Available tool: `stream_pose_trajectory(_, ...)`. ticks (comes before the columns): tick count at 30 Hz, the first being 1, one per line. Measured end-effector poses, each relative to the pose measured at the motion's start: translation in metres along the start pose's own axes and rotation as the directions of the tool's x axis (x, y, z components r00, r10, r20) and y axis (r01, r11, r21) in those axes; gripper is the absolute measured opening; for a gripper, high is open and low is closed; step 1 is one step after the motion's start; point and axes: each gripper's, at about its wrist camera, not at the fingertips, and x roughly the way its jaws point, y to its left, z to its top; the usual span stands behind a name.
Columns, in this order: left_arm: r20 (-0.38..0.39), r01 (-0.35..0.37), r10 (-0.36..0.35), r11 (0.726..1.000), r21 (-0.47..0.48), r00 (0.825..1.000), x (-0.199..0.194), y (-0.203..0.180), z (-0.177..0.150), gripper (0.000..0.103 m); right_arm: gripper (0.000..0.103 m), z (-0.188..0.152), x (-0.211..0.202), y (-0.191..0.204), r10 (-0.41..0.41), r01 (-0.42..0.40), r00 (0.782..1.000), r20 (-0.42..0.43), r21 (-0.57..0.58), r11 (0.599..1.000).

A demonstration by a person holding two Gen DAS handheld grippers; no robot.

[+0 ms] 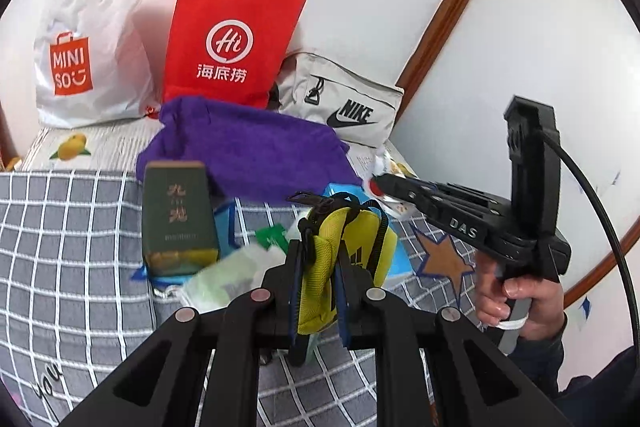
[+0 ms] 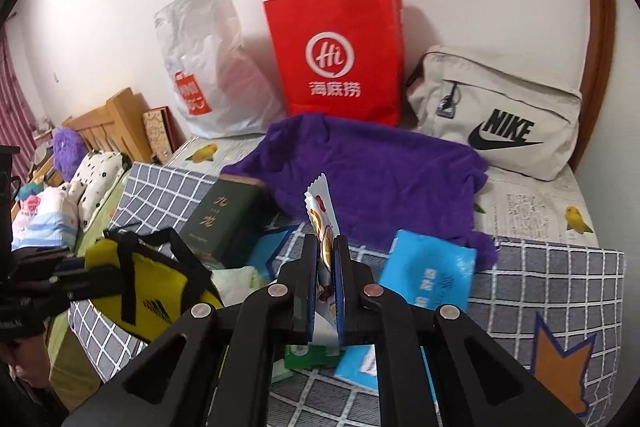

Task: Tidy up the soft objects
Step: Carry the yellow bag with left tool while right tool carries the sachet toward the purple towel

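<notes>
My left claw [image 1: 316,267] grips the yellow pouch [image 1: 344,259], my right claw [image 2: 324,275] a snack packet [image 2: 322,223]; tissues [image 2: 428,275] beside the green box [image 2: 228,223] remain unsorted.

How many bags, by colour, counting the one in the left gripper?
Red: 1, paper bag
White: 1, plastic bag
Beige: 1, Nike bag
Yellow: 1, pouch, clamped in the left gripper
Total: 4

Yellow pouch [image 1: 344,267]; purple towel [image 2: 376,175]; red bag [image 2: 340,55]; grey checked blanket [image 1: 72,227]
</notes>
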Motion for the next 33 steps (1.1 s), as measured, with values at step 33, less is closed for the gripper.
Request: stream_pose_trajectory(33,0.016,-0.15,0.15,0.989,0.001,0.989,0.108,0.06,0.137,0.014,0.008,0.084,0.087,-0.083,-0.082,0.082,0.996,-0.019,0.027,0.996)
